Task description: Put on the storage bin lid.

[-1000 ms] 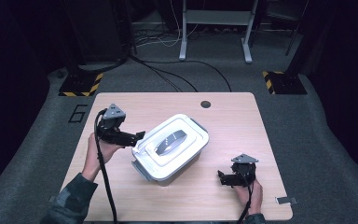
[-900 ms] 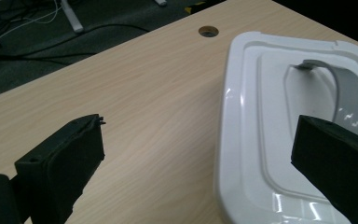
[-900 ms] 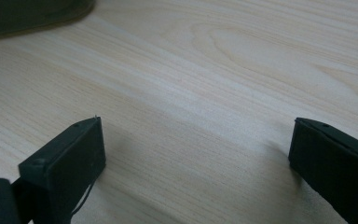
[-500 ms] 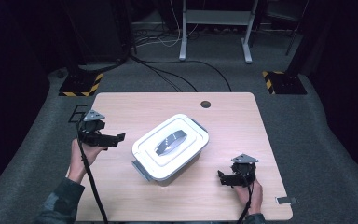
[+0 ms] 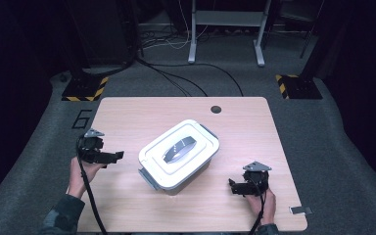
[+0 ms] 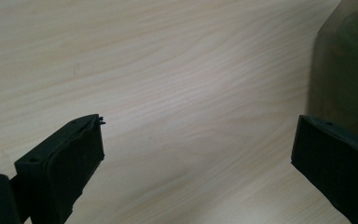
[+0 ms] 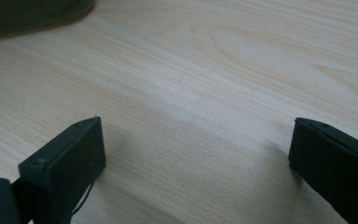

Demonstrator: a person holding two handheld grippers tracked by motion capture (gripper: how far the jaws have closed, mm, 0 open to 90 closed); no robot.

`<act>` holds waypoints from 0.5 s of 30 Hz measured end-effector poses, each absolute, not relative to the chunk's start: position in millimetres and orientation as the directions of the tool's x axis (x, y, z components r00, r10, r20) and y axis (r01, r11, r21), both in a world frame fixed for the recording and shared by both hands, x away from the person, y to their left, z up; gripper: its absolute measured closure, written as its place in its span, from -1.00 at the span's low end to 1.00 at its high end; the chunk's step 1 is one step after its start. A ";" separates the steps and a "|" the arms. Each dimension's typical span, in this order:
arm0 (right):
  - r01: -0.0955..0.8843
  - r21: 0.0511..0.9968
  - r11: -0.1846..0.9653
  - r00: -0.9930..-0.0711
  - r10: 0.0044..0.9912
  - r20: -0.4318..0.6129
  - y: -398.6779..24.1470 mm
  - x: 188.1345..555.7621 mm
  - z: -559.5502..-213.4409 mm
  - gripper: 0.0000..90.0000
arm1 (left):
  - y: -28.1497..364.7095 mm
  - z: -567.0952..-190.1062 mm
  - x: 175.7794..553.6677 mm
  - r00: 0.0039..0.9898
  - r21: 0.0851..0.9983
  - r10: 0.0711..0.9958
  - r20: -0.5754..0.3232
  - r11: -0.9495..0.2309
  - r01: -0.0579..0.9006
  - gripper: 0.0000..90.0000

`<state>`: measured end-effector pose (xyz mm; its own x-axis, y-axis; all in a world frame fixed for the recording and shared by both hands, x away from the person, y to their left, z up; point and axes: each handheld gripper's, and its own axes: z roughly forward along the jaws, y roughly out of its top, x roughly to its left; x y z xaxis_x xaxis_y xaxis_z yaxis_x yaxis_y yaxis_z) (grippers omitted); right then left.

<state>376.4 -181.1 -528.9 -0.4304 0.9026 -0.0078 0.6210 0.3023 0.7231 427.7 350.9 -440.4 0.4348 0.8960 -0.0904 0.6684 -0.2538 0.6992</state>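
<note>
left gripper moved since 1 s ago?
Yes. In the high view the left gripper has pulled back from the lidded box, toward the table's left edge. It was at the lid; now bare wood lies between them. The box stayed put.

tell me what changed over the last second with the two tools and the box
The left tool drew back from the lidded box, moving left toward the table edge; a second ago its tip was at the box's left side, now bare wood lies between them, jaws open and empty. The right tool stayed low on the right, open. The box kept its place with its lid on.
</note>
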 end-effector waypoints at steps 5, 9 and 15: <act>0.621 0.723 0.302 -0.430 0.903 -0.007 -181.1 376.4 -528.9 -0.94 | 355.7 -467.7 423.4 0.413 0.664 0.903 -0.119 -0.237 0.709 -0.97; 0.621 0.723 0.302 -0.430 0.903 -0.008 -181.0 376.4 -528.9 -0.94 | 359.2 -487.0 419.0 0.413 0.641 0.903 -0.122 -0.246 0.727 -0.96; 0.621 0.723 0.302 -0.429 0.903 -0.008 -181.0 376.4 -528.9 -0.94 | 362.2 -508.9 412.7 0.397 0.621 0.908 -0.134 -0.235 0.748 -0.99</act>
